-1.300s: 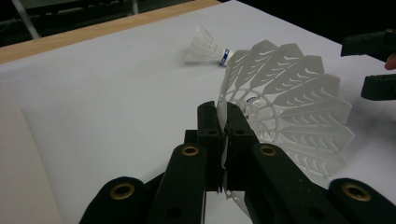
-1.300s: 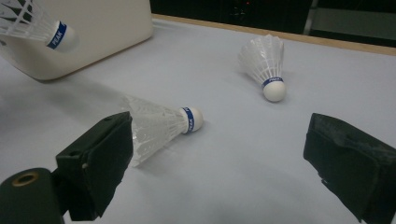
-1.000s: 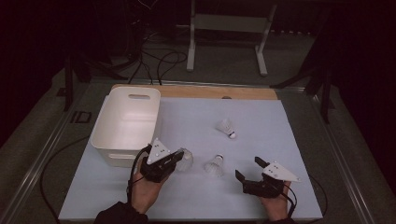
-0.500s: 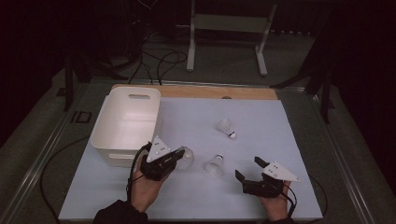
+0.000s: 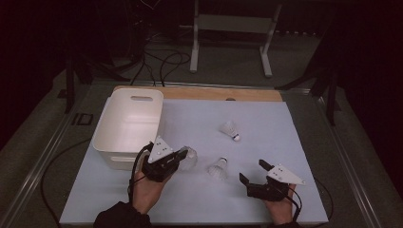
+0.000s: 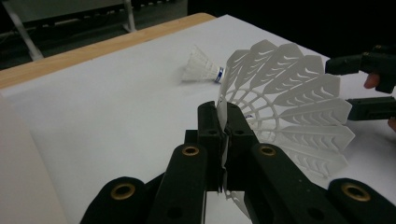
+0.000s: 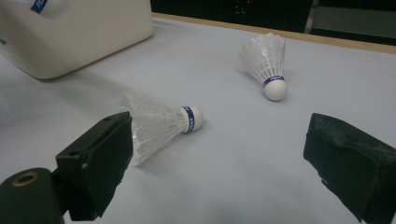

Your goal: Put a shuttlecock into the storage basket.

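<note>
At seven o'clock on the mat [image 5: 285,123], just beside the tub [image 5: 128,124], my left gripper [image 5: 183,154] pinches the skirt edge of a shuttlecock [image 6: 289,107]. My right gripper [image 5: 252,172] sits at five o'clock, jaws wide apart, with a second shuttlecock [image 7: 159,123] lying at its ten o'clock and a third [image 7: 266,63] beyond.
</note>
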Tool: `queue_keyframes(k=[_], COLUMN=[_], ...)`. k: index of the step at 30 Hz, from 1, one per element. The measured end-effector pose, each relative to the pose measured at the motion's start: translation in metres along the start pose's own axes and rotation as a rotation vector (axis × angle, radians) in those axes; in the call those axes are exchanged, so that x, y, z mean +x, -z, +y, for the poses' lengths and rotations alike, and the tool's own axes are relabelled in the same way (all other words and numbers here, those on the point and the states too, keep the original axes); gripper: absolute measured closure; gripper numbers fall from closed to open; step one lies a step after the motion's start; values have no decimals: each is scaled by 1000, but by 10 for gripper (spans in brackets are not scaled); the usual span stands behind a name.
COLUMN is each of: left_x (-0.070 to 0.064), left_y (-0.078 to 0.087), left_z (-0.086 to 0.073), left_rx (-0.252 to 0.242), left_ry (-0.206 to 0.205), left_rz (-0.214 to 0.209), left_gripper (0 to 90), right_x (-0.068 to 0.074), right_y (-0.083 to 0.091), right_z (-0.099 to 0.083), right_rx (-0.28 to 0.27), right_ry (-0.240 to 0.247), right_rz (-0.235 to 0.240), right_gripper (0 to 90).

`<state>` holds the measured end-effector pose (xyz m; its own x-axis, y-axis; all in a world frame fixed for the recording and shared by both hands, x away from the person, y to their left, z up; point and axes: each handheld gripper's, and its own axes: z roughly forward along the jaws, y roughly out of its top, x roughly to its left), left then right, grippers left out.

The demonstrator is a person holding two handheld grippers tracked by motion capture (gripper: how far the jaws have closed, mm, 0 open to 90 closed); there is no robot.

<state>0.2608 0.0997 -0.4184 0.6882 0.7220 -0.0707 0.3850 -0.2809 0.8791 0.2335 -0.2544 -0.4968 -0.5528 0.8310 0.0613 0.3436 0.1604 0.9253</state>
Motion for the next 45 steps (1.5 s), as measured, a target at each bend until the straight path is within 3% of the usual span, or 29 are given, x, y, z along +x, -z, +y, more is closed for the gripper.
queue_keyframes(k=[45], left_x=[10], left_y=[6], left_z=[11], left_rx=[-28], left_ry=[4], left_rz=[-7], left_gripper=[889], right_x=[0], right_y=[0], right_z=[0], right_rx=[1], right_ry=[-3], right_rz=[-2], right_gripper=[81])
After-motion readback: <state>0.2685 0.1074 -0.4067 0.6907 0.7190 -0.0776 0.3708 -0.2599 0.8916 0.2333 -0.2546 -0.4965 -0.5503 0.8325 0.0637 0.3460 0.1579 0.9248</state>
